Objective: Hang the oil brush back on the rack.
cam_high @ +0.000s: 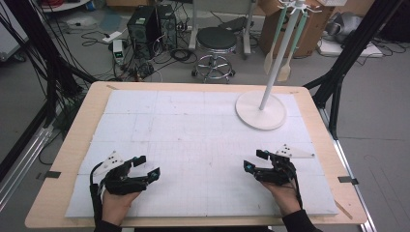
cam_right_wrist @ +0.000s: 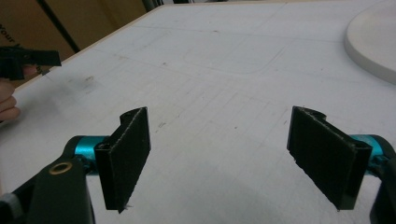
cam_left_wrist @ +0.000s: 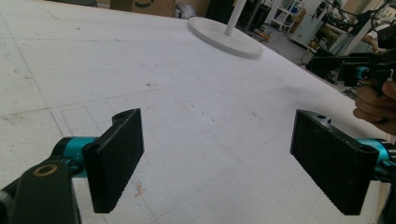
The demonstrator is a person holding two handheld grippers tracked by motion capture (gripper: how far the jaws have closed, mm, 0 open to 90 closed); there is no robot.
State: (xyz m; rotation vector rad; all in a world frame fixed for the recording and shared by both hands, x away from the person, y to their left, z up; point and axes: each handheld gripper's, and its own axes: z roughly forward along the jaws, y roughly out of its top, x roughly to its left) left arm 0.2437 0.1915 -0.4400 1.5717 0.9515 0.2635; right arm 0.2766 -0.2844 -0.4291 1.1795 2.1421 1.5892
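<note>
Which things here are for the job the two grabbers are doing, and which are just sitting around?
For the job:
- left gripper, open, holding nothing
- right gripper, open, holding nothing
- white stand on the table, nearest the right gripper
- two spatulas hanging from the stand

Just sitting around:
- stool on the floor behind the table
- computer box and its cables
- cardboard box

Grey floor (cam_high: 372, 145) lay around the wooden surface (cam_high: 72, 145), which was covered by white foam sheets (cam_high: 193, 125). A round stool (cam_high: 216, 41) on a chrome base stood just past the far edge. Computer tower (cam_high: 143, 24) sat on the floor at far left, amid tangled cables (cam_high: 159, 60) and a power strip (cam_high: 112, 36). Black frame struts (cam_high: 353, 43) ran diagonally at right; cardboard box (cam_high: 309, 29) behind them. Lighting was even.
</note>
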